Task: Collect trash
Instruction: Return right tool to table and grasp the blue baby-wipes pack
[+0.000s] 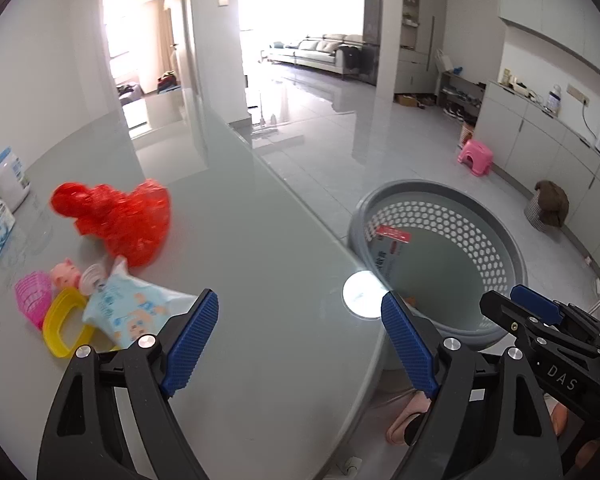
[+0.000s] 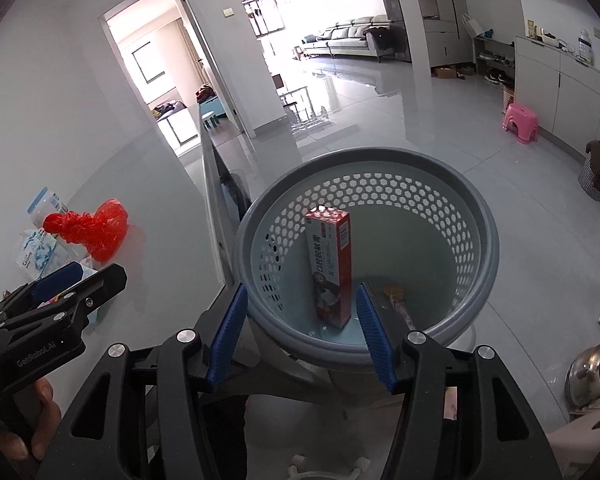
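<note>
Above grey basket [image 2: 476, 216]: right hand-held gripper [image 2: 300, 330] half open, empty; red box [image 2: 330, 268] upright inside. Over tabletop [image 1: 260, 280]: left hand-held gripper [image 1: 300, 340] wide open, empty; red bag [image 1: 120, 216] beyond.

Grey basket [image 2: 476, 216] with honeycomb-holed walls holds a red-and-white box [image 2: 330, 264]. On the pale grey table [image 1: 260, 280] — a red crinkled bag [image 1: 116, 216], pink pig [image 1: 66, 274], yellow ring [image 1: 62, 328], light-blue printed packet [image 1: 132, 312]. Gripper pads [image 1: 190, 336] — ribbed blue.
</note>
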The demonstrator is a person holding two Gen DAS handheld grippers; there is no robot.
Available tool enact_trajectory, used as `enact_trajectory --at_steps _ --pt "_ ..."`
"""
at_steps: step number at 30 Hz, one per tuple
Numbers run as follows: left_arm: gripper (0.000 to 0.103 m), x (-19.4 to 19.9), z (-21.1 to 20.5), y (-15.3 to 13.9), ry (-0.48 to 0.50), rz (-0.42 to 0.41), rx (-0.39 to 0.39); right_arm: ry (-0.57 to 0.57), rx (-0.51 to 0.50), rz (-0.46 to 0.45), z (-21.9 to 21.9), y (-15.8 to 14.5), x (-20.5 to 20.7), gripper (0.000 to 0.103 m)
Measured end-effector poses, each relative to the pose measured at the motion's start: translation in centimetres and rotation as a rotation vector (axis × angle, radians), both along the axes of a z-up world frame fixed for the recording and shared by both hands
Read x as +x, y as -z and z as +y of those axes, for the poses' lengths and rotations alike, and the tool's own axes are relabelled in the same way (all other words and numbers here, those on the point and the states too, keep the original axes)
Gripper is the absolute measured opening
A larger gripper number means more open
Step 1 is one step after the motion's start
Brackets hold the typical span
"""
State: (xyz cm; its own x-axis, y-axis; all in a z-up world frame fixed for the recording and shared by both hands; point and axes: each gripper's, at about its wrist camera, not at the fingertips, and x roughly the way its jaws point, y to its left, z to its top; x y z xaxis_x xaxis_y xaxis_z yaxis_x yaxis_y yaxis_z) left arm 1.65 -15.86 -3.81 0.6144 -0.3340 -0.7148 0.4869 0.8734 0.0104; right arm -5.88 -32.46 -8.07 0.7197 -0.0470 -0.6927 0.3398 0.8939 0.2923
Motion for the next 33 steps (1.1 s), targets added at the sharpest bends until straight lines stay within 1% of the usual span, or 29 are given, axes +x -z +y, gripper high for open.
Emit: enact_trajectory --at_steps 6,9,18,21,23,27,30,33 --pt "0.082 0.5 4.4 -0.5 -0.091 -0.017 0.001 -0.091 -0.004 -0.008 3.1 -0.5 2.1 0.056" --pt "0.084 0.8 7.0 -0.7 -0.153 -0.027 0.003 -0.144 -0.012 -0.009 4.8 -0.7 3.4 0.056" --pt "0.084 1.5 14.8 -1.0 -0.351 -0.028 0.008 -0.316 -0.024 -0.01 10.5 -0.7 7.5 0.06" --pt "0.084 1.6 17.0 -1.1 -0.413 -0.027 0.009 -0.37 -0.03 -0.013 12.3 -0.7 8.7 0.064" --pt "0.084 1.6 18.4 -1.0 -0.451 -0.025 0.009 -0.409 -0.033 -0.013 13.5 -0.7 9.3 0.064" --pt "0.084 1.3 20.8 -0.8 -0.51 -0.02 0.008 -0.471 -0.037 -0.022 15.6 -0.8 10.4 0.073" --pt "0.084 1.2 22.2 -0.6 -0.545 -0.014 0.007 -0.517 -0.048 -0.02 17.2 -0.8 11.2 0.073" --pt "0.084 1.2 23.2 -0.4 -0.573 -0.007 0.003 -0.553 -0.071 -0.016 18.5 -0.8 12.0 0.075"
